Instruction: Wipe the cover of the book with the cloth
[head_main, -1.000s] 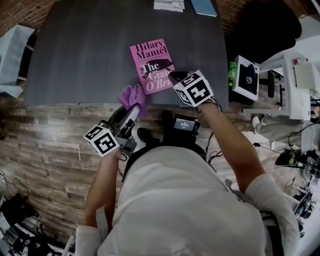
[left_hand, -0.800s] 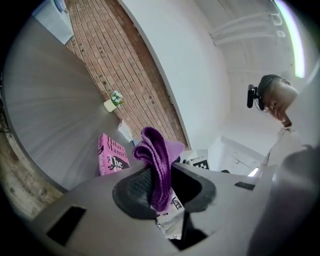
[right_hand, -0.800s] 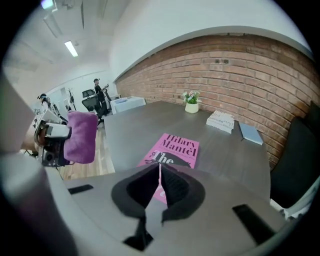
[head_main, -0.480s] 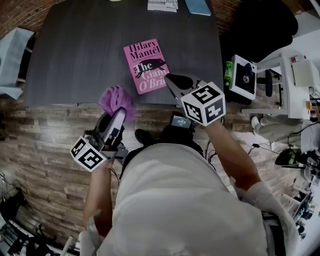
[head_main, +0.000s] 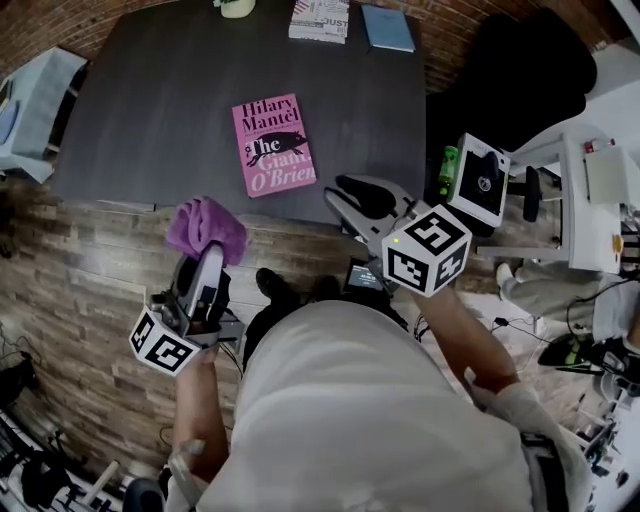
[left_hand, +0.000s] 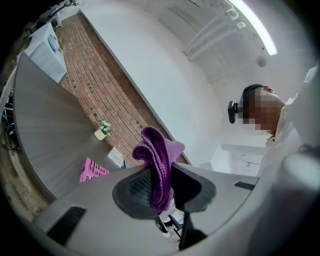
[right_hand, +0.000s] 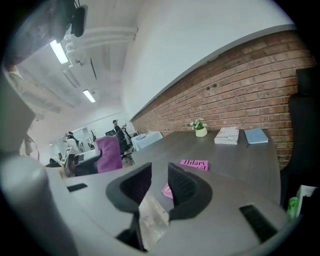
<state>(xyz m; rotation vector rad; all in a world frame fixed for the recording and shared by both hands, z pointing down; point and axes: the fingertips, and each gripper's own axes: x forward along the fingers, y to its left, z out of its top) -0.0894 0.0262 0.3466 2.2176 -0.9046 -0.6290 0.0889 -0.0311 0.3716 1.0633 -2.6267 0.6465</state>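
My left claw (left_hand: 162, 180) is clamped on the purple cloth (left_hand: 157, 160), held over the plank floor (head_main: 80, 290) just off the table's near edge. My right claw (right_hand: 159, 182) has just been opening, and its jaws stand apart with nothing between them. The pink book (head_main: 272, 145) lies flat on the dark table (head_main: 140, 110), at 1 o'clock from the cloth. At the table's 12 o'clock edge a small pot (right_hand: 201, 132) holds flowers, near a stack of books (right_hand: 228, 135) and a blue book (right_hand: 256, 135). A brick wall (right_hand: 240, 90) runs behind.
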